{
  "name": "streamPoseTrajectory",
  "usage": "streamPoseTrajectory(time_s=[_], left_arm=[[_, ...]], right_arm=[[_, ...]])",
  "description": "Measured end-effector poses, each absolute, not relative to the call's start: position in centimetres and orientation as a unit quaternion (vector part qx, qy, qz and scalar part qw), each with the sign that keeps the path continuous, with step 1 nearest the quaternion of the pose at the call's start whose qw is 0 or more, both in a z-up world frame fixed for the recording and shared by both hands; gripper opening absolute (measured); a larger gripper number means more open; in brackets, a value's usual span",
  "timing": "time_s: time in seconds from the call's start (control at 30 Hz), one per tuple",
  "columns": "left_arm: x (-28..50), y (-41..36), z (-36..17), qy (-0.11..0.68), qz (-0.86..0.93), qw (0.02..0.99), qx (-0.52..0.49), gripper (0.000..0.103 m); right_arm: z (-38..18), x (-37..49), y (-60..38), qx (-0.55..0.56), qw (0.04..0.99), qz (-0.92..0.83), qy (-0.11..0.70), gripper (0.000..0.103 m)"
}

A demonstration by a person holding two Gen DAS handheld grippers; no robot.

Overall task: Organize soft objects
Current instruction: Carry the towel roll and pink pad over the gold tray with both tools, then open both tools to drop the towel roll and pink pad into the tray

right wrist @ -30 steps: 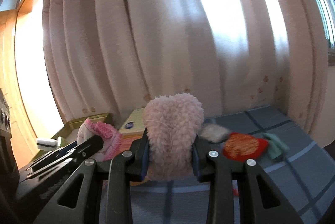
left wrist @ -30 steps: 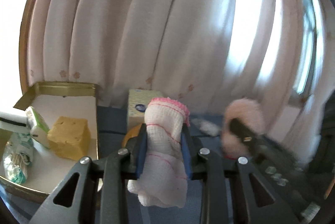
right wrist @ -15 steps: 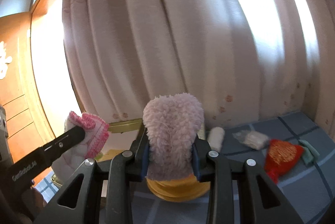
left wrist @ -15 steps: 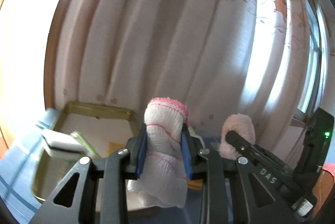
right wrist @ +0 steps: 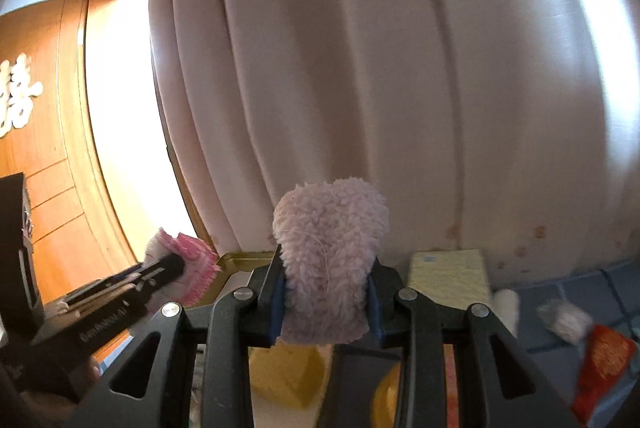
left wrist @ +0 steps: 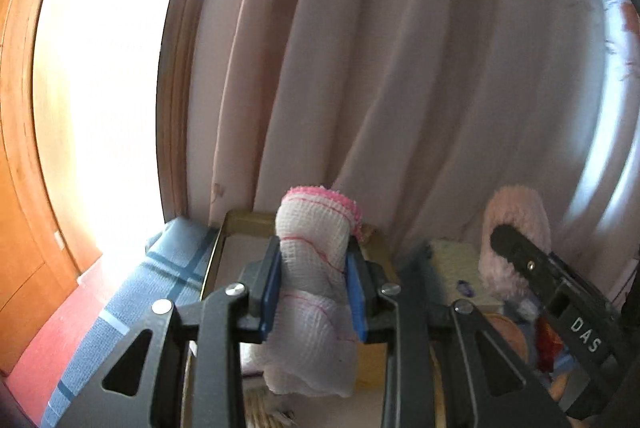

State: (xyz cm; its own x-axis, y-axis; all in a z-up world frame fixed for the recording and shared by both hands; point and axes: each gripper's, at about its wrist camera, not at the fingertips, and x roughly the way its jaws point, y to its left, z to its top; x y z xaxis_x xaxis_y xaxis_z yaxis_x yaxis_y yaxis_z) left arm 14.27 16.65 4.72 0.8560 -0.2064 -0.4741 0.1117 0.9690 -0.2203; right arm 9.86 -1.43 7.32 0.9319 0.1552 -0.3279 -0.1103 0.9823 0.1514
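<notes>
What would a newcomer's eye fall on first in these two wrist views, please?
Dead centre of the left view, the left gripper clamps a white gauze cloth with a pink knitted edge, upright above a gold-rimmed tray. In the right view, the right gripper pinches a fluffy pale-pink fleece piece before long cream curtains.

Blue plaid cloth (right wrist: 592, 292): gold tray (left wrist: 240, 220), red pouch (right wrist: 604, 360), white tufts (right wrist: 566, 318).

White gauze cloth (left wrist: 316, 268), pink fleece (right wrist: 330, 268), both upright
</notes>
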Motion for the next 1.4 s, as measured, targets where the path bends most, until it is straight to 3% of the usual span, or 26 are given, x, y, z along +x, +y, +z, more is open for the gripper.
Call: streamPoseTrajectory(time_s=[0.53, 0.67, 0.73, 0.77, 0.8, 0.83, 0.9, 0.97, 1.3, 1.4], left_arm=[[21.7, 16.4, 2.4, 0.359, -0.023, 0.932, -0.049, 0.028], [22.5, 16.6, 1.4, 0.376, -0.007, 0.926, -0.043, 0.029], [22.8, 16.6, 1.1, 0.381, 0.002, 0.924, -0.032, 0.038], [23.0, 16.5, 0.9, 0.382, 0.002, 0.924, -0.025, 0.048], [23.1, 16.3, 0.8, 0.384, 0.002, 0.923, -0.018, 0.065], [23.0, 16.2, 0.8, 0.383, 0.003, 0.923, -0.016, 0.075], [22.4, 16.2, 1.2, 0.371, -0.002, 0.928, -0.021, 0.098], [21.8, 16.3, 1.7, 0.355, 0.005, 0.935, -0.022, 0.103], [16.5, 16.5, 3.3, 0.278, 0.014, 0.960, -0.044, 0.103], [14.1, 15.6, 3.2, 0.242, 0.016, 0.969, -0.045, 0.103]], right_arm=[[4.1, 23.3, 1.2, 0.082, 0.930, 0.113, 0.340, 0.036], [2.6, 25.3, 1.9, 0.087, 0.914, 0.134, 0.374, 0.043], [2.3, 25.3, 2.5, 0.090, 0.909, 0.147, 0.379, 0.050], [2.1, 25.7, 2.6, 0.097, 0.906, 0.154, 0.382, 0.053], [1.9, 25.9, 2.5, 0.107, 0.903, 0.157, 0.385, 0.061], [1.8, 25.9, 2.4, 0.114, 0.902, 0.159, 0.386, 0.064], [1.8, 25.6, 2.2, 0.123, 0.901, 0.167, 0.381, 0.065], [2.2, 25.0, 1.8, 0.132, 0.903, 0.176, 0.370, 0.073], [4.7, 18.7, -2.7, 0.202, 0.931, 0.162, 0.257, 0.074], [5.0, 15.2, -3.7, 0.181, 0.954, 0.120, 0.205, 0.080]])
